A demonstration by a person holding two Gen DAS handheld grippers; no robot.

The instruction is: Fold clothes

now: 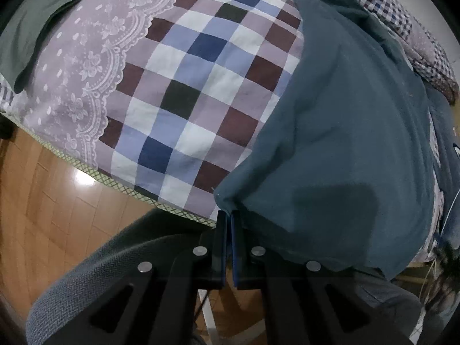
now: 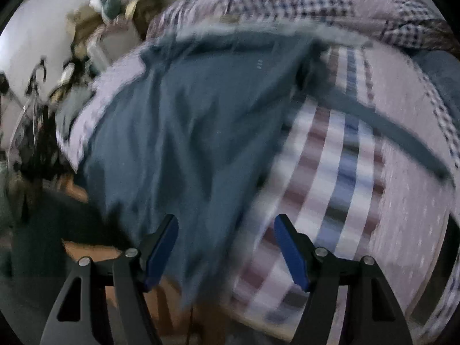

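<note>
Teal garment pinched at one corner by the left gripper, right gripper wide open over its near hem.

Left gripper [image 1: 229, 215] is clamped flat on the corner of the teal garment [image 1: 345, 132], a thin, soft, matte knit that drapes from that pinch up and to the right across the bed [image 1: 178, 92], near its front edge; its long axis appears to run away from that edge. Under it lies a checked cover of white, blue, lilac and maroon squares with a lace-print border. Right gripper [image 2: 225, 247] holds nothing, its blue pads [image 2: 161, 250] spread wide, with the garment's near hem lying between and just ahead of them, though blur hides whether they touch. Judging by this, the right gripper is nearer the free corner.
</note>
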